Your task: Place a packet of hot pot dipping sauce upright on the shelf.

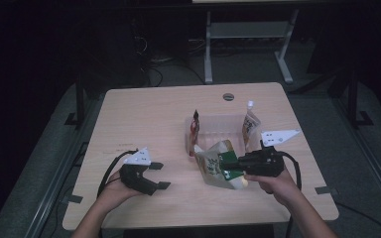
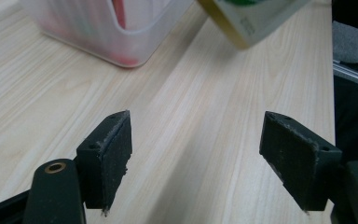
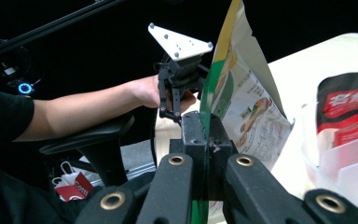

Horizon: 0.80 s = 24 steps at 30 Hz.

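A green, yellow and white snack pouch (image 1: 212, 169) hangs just in front of a clear plastic bin (image 1: 218, 124) near the table's middle. My right gripper (image 1: 229, 166) is shut on the pouch's edge, and in the right gripper view the jaws (image 3: 207, 135) pinch the pouch (image 3: 249, 112) upright. A red pouch (image 1: 194, 130) stands at the bin's left end and a spouted pouch (image 1: 250, 124) at its right end. My left gripper (image 1: 159, 175) rests low at the table's left, open, with nothing between its jaws (image 2: 196, 158). Ahead of it lie the bin's corner (image 2: 98, 32) and the pouch's bottom (image 2: 249, 18).
A round cable hole (image 1: 228, 96) sits near the table's far edge. A metal frame (image 1: 248, 29) stands on the floor beyond. A chair armrest (image 3: 88, 137) and a small red and white bag (image 3: 72, 186) lie below the table's near side.
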Tool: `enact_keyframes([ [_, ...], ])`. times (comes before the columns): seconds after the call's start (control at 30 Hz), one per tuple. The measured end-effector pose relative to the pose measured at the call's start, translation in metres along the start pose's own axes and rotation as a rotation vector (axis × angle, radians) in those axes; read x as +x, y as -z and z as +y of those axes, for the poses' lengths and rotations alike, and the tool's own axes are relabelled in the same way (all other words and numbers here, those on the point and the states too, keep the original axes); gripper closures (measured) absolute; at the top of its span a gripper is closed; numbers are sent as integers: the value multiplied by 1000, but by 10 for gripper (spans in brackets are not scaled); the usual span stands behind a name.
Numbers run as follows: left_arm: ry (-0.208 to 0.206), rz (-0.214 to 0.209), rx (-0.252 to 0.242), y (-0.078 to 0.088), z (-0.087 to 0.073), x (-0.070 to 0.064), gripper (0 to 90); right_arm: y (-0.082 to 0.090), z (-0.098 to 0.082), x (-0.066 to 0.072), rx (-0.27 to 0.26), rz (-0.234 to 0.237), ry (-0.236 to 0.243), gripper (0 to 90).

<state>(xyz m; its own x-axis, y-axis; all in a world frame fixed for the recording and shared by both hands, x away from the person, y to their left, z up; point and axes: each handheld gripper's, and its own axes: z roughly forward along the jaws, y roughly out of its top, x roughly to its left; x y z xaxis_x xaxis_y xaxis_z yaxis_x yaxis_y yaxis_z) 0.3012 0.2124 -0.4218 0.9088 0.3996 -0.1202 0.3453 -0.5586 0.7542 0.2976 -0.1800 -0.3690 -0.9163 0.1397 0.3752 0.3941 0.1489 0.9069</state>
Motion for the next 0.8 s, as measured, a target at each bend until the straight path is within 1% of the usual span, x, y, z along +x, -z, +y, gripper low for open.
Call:
enact_keyframes([
  [0.07,11,1,4,0,-1,0,249,2,2,0,-7,-11,4,900],
  [0.2,8,2,9,-1,-2,1,248,9,7,0,-30,-35,18,900],
  [0.3,-2,2,12,-1,-1,3,248,12,10,-2,-43,-53,26,900],
  [0.53,7,-1,16,-3,-2,4,242,20,20,-5,-67,-94,46,900],
  [0.67,7,-4,24,-3,-2,6,239,25,26,-10,-85,-123,47,900],
  [0.8,15,-7,20,-4,-2,7,236,28,33,-16,-102,-154,53,900],
])
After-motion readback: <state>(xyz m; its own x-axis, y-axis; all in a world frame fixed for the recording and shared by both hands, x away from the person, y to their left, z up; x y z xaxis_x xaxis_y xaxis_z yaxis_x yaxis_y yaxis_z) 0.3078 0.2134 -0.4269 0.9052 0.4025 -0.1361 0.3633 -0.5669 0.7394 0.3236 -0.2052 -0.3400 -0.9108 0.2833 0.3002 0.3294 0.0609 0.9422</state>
